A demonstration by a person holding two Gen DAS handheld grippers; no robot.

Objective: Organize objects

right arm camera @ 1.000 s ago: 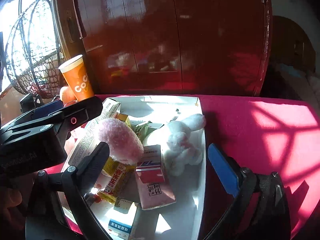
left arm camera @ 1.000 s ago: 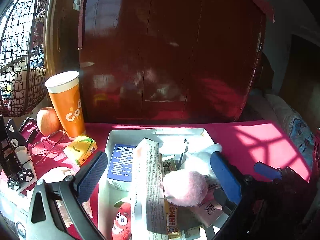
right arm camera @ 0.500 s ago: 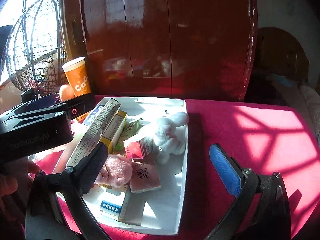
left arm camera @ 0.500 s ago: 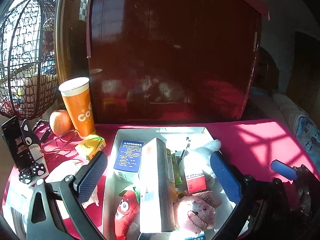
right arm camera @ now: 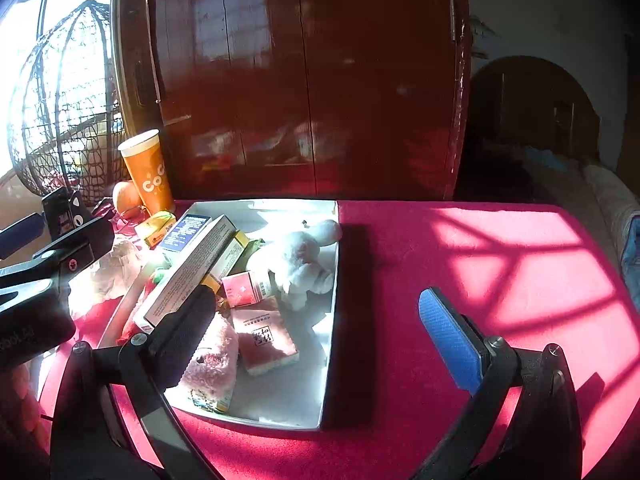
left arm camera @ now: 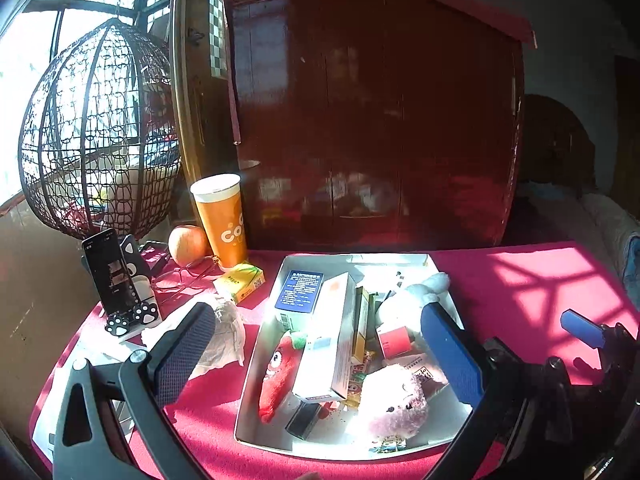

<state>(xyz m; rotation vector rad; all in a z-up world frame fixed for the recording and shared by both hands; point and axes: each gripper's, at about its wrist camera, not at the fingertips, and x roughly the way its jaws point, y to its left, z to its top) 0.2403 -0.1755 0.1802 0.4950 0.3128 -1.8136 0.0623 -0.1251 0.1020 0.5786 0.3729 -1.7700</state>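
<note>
Red tablecloth [right arm camera: 460, 264]; full white tray [right arm camera: 332, 320]

One white tray [left arm camera: 260, 354], holding three soft toys: a red chilli [left arm camera: 278, 374], a pink plush [left arm camera: 394, 402], a white rabbit [left arm camera: 404, 304]. Also in the tray, at least six boxes and packets, overlapping, so exact count unclear: one long grey box [left arm camera: 330, 342], one blue-topped box [left arm camera: 298, 294], one pink carton [right arm camera: 244, 289], one pink packet [right arm camera: 266, 338], one yellow box [left arm camera: 360, 332], one dark box [left arm camera: 302, 420]. At the table's left edge: one orange cup [left arm camera: 222, 220], one apple [left arm camera: 188, 244], one yellow pack [left arm camera: 240, 282], one pair of glasses [left arm camera: 182, 276], one phone [left arm camera: 112, 278] on one stand [left arm camera: 138, 314], one crumpled tissue [left arm camera: 224, 338].
</note>
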